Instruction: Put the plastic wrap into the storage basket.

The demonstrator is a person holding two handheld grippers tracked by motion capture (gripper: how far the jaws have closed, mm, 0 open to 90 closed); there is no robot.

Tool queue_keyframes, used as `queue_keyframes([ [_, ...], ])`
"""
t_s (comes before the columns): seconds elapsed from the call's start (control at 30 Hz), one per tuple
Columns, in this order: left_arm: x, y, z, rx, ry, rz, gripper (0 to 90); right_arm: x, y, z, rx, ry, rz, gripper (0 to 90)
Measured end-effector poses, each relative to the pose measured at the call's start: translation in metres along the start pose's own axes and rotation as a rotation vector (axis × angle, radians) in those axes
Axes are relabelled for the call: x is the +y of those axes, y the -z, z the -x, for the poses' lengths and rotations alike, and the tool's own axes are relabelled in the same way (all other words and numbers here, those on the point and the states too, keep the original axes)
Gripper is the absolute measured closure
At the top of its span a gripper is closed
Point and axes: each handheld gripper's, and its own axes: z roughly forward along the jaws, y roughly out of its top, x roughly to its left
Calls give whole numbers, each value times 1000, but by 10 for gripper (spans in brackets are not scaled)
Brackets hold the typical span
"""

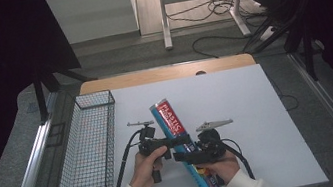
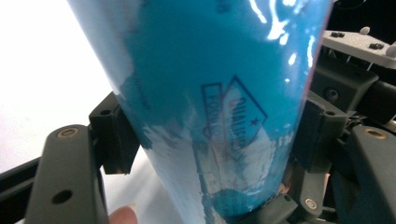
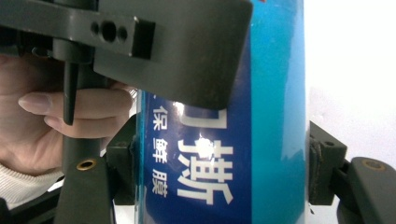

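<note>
Both of the person's hands come in at the near edge of the white table [image 1: 258, 109], each holding a gripper, and both grippers are clamped on one long box of plastic wrap [image 1: 183, 146]. From above, the box lies diagonally between the hands, its red-and-white "PLASTIC" end pointing away past the grippers and its other end reaching back toward the near table edge beside the right hand [image 1: 222, 168].

From the left, the left gripper [image 1: 174, 142], held in the left hand [image 1: 147, 167], has its jaws closed across the box's middle; in the left gripper view the pads [image 2: 114, 135] press both sides of the blue, glossy carton [image 2: 210, 93], with the right gripper's body [image 2: 355, 93] just beyond it.

Just nearer the person on the box, the right gripper [image 1: 185, 157] also grips it. In the right gripper view its pads [image 3: 322, 163] squeeze the blue panel printed with white Chinese characters [image 3: 201, 177], and the left gripper [image 3: 177, 51] crosses the box directly ahead.

A black wire basket [image 1: 87, 146] stands well to the left of the left gripper, apart from it.
</note>
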Motion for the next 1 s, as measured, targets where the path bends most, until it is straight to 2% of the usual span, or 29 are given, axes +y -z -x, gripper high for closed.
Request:
queue_keyframes([
  [0.1, 1, 2, -1, -16, 19, 2, 306, -1, -1, 0, 3, 1, 4, 313],
  [0.2, 3, 5, -1, -28, 21, 8, 316, -1, 0, 0, 28, -2, 29, 282],
  [0.23, 3, 6, 0, -27, 21, 10, 317, 0, 1, -1, 33, 8, 34, 268],
  [0.27, 4, 10, 2, -20, 10, 11, 318, 0, 2, -3, 44, 39, 33, 213],
  [0.3, 4, 10, 2, -20, 10, 11, 319, 0, 2, -3, 44, 39, 33, 213],
  [0.33, 5, 12, 2, -18, 9, 15, 319, 1, 3, -5, 51, 44, 31, 176],
  [0.37, 5, 15, 2, -21, 11, 20, 320, 3, 9, -9, 61, 57, 28, 125],
  [0.4, 6, 19, 2, -24, 21, 31, 320, 3, 9, -9, 61, 57, 28, 125],
  [0.53, 10, 42, 4, -60, 36, 69, 320, 7, 33, -7, 73, 78, 64, 105],
  [0.63, 12, 57, 6, -61, 41, 97, 320, 8, 54, 5, 54, 83, 95, 105],
  [0.77, 13, 74, 10, -42, 26, 116, 320, 4, 72, 21, 20, 98, 105, 105],
  [0.83, 15, 81, 14, -34, 17, 122, 320, 0, 80, 31, -16, 111, 102, 105],
  [0.87, 16, 85, 16, -33, 15, 128, 320, -5, 85, 40, -67, 125, 86, 105],
  [0.9, 17, 87, 17, -34, 15, 130, 320, -5, 85, 40, -67, 125, 86, 105],
  [0.97, 18, 93, 20, -33, 7, 132, 320, -9, 88, 46, -98, 130, 77, 105],
  [1.0, 19, 96, 22, -28, 6, 137, 320, -12, 90, 52, -134, 135, 60, 106],
])
